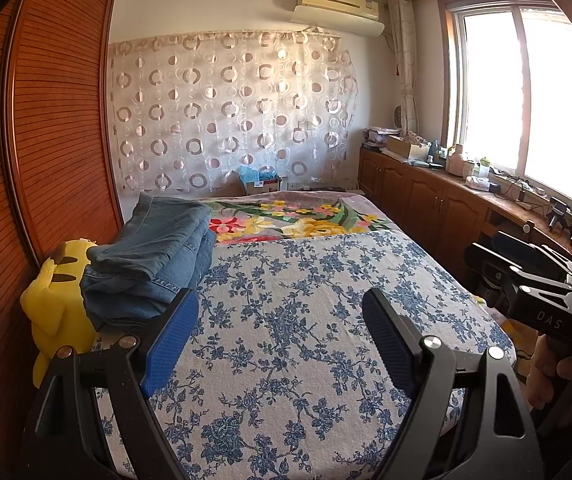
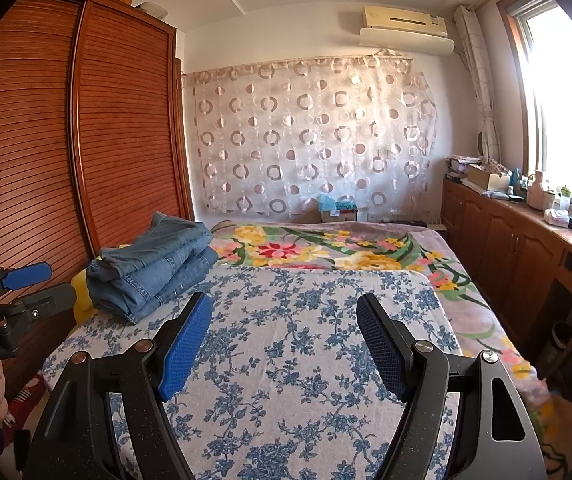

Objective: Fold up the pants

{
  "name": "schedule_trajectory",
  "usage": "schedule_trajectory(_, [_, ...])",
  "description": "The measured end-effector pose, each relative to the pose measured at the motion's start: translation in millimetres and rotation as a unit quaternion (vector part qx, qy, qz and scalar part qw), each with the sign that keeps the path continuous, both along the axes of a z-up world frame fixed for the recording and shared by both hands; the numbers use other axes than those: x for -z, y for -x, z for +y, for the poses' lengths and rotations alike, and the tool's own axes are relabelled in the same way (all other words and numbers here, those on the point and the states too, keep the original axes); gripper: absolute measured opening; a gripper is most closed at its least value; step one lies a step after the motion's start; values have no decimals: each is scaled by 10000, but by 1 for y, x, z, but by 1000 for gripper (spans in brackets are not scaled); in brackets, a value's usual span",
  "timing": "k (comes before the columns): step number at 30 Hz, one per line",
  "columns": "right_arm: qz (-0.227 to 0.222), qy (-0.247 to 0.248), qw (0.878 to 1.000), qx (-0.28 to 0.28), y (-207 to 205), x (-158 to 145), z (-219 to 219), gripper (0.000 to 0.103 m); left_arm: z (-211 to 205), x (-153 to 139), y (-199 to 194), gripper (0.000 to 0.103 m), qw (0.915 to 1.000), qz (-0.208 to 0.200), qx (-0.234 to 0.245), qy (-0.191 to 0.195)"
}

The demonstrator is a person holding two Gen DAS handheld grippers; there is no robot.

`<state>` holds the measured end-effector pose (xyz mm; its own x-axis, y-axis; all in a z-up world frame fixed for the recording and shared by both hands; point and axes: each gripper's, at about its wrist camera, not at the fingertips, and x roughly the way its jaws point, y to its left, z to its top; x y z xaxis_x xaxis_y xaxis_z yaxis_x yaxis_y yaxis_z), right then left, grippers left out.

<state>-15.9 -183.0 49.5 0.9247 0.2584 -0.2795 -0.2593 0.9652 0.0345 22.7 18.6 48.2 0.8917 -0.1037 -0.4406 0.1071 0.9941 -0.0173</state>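
Blue denim pants (image 1: 153, 256) lie folded in a stack at the left edge of the bed, also seen in the right wrist view as the pants (image 2: 149, 268). My left gripper (image 1: 281, 312) hangs open over the blue-flowered sheet (image 1: 306, 320), just right of the stack, with nothing between its blue pads. My right gripper (image 2: 286, 316) is open too, empty, above the same sheet (image 2: 286, 360). The right gripper (image 1: 526, 272) also shows at the right edge of the left wrist view, and the left gripper (image 2: 33, 280) at the left edge of the right wrist view.
A yellow plush toy (image 1: 57, 308) sits beside the pants against the wooden wardrobe (image 1: 53, 140). A floral blanket (image 1: 294, 220) covers the far half of the bed. Wooden cabinets (image 1: 426, 196) with clutter run under the window on the right.
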Motion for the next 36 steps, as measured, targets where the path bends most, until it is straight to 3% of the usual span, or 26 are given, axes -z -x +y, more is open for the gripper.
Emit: schedule_trajectory(36, [-9,6,10000,37,-1,1,3,77,1,1,1,84,10000,-13,1,6])
